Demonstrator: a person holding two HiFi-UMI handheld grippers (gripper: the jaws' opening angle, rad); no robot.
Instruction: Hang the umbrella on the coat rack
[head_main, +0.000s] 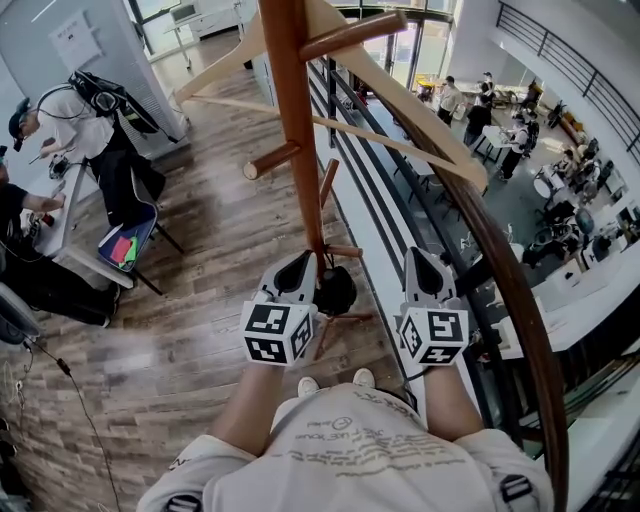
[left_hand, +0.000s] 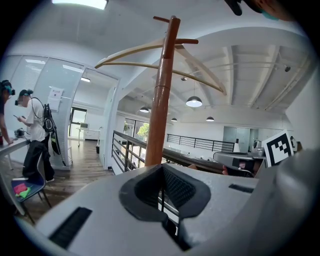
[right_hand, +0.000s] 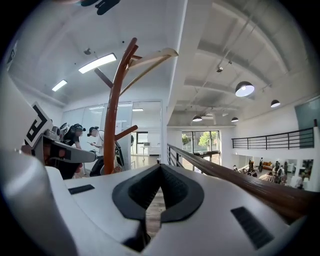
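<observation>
Beside the railing (head_main: 520, 300), coat rack (head_main: 292, 120): top cut off.
Dark bundle (head_main: 336, 290): by lower peg (head_main: 345, 251), unidentifiable.
Left gripper (head_main: 300, 265): jaws clenched, empty.
Right gripper (head_main: 422, 268): jaws clenched, empty.

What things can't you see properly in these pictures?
- Head view: a dark lump sits beside the coat rack pole, shadowy and partly covered by the left gripper. I cannot tell whether it is the umbrella.
- Head view: the coat rack's top is cut off by the upper edge.
- Head view: the people downstairs are too small to make out.
- Both gripper views: no umbrella shows, and grey casing fills the bottom.
</observation>
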